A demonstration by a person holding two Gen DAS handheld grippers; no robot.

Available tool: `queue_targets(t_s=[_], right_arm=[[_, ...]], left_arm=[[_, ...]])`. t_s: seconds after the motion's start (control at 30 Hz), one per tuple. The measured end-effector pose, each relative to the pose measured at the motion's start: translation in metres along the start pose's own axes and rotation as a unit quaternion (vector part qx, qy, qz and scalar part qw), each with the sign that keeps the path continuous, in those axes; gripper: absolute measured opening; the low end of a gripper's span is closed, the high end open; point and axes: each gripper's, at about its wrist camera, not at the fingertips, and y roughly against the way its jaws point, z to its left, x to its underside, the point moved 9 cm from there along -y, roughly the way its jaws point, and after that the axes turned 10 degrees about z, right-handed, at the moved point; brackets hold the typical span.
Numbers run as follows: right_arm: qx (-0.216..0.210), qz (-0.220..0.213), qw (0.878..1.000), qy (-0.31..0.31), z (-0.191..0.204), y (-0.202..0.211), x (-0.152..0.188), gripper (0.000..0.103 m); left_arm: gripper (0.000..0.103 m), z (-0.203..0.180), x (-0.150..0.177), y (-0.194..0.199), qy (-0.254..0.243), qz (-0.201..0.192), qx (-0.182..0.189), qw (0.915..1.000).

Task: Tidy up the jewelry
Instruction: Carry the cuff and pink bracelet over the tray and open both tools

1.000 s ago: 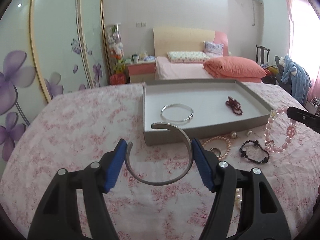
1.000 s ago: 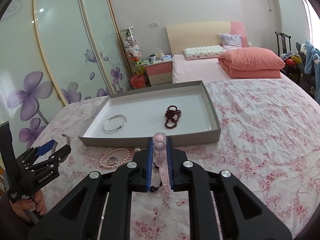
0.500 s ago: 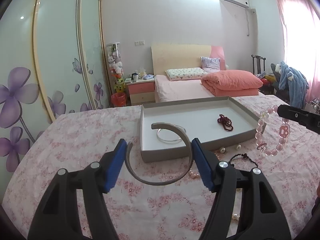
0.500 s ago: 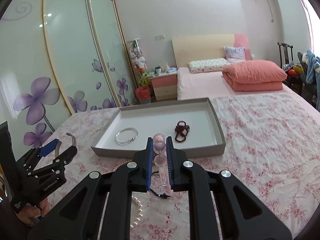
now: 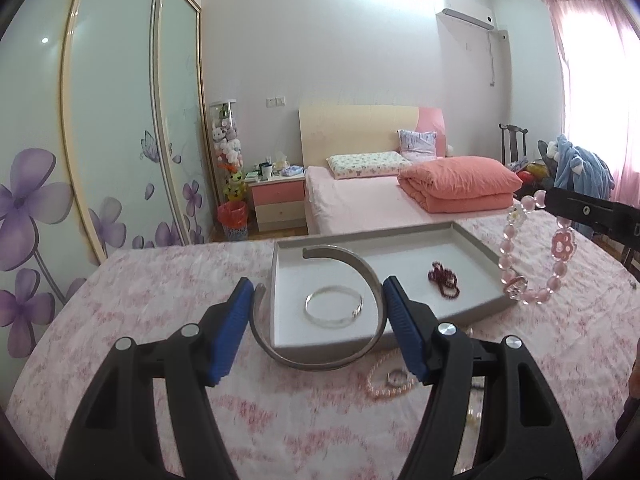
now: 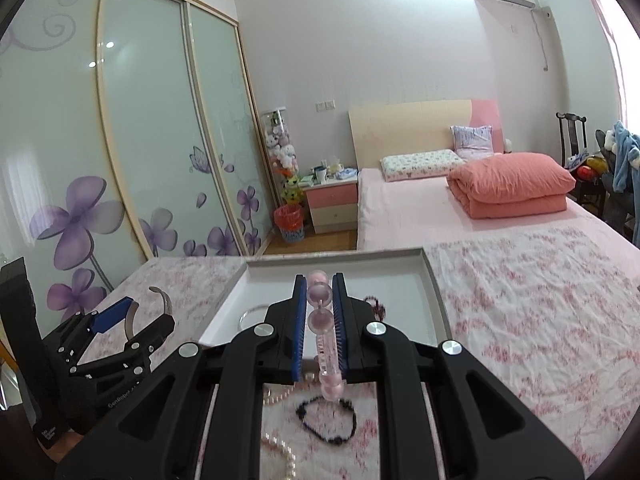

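Silver-grey metal sits between your left gripper pads: an open cuff bangle, held across its width with the jaws spread fairly wide and pressing on both sides, above the cloth just short of the grey tray. Your right gripper is nearly closed, pinching the pink bead bracelet, whose loop dangles freely over the tray's right rim. Inside the tray lie a thin silver bangle and a dark red bead strand, so aim for bare floor between or behind them. Carry each piece well over the wall before lowering; the hanging bead loop looks likely to catch the rim if you come in low. Set the cuff down flat, then ease the pads apart so it does not spring sideways. Left on the floral cloth are a pearl strand and a black bead bracelet, probably next.
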Motion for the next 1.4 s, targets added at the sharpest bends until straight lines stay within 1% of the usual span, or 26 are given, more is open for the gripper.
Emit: queue_targets(t_s=[0.2, 0.33, 0.5, 0.8, 1.07, 1.2, 1.23, 1.3, 1.33, 1.37, 1.4], right_arm=[[0.0, -0.008, 1.0, 0.002, 0.001, -0.017, -0.019, 0.014], [0.0, -0.004, 1.0, -0.001, -0.001, -0.036, -0.029, 0.014], [0.003, 0.008, 1.0, -0.003, -0.005, -0.062, -0.035, 0.014], [0.005, 0.054, 0.998, -0.025, -0.019, -0.114, -0.024, 0.014], [0.01, 0.101, 0.994, -0.05, -0.036, -0.149, -0.004, 0.014], [0.019, 0.114, 0.992, -0.055, -0.041, -0.154, 0.003, 0.015], [0.02, 0.115, 0.992, -0.056, -0.042, -0.154, 0.003, 0.015], [0.022, 0.115, 0.991, -0.06, -0.045, -0.154, 0.003, 0.02], [0.024, 0.114, 0.991, -0.062, -0.046, -0.153, 0.003, 0.026], [0.026, 0.112, 0.991, -0.065, -0.048, -0.151, 0.003, 0.03], [0.029, 0.11, 0.991, -0.066, -0.049, -0.149, 0.003, 0.031]], left_arm=[[0.065, -0.007, -0.023, -0.018, -0.002, -0.008, 0.002, 1.0], [0.065, -0.012, -0.036, -0.04, -0.006, -0.006, 0.003, 1.0], [0.065, -0.013, -0.04, -0.067, -0.006, 0.005, 0.006, 0.9999], [0.065, -0.011, -0.032, -0.122, -0.002, 0.045, 0.014, 0.9989], [0.065, -0.014, -0.022, -0.152, 0.002, 0.073, 0.029, 0.9969], [0.066, -0.016, -0.016, -0.163, 0.006, 0.09, 0.034, 0.9954], [0.066, -0.017, -0.015, -0.166, 0.007, 0.093, 0.035, 0.995], [0.066, -0.017, -0.014, -0.167, 0.009, 0.093, 0.036, 0.9949], [0.067, -0.015, -0.015, -0.167, 0.01, 0.091, 0.035, 0.9952], [0.072, -0.015, -0.017, -0.166, 0.01, 0.088, 0.035, 0.9954], [0.073, -0.014, -0.019, -0.164, 0.011, 0.084, 0.035, 0.9958]])
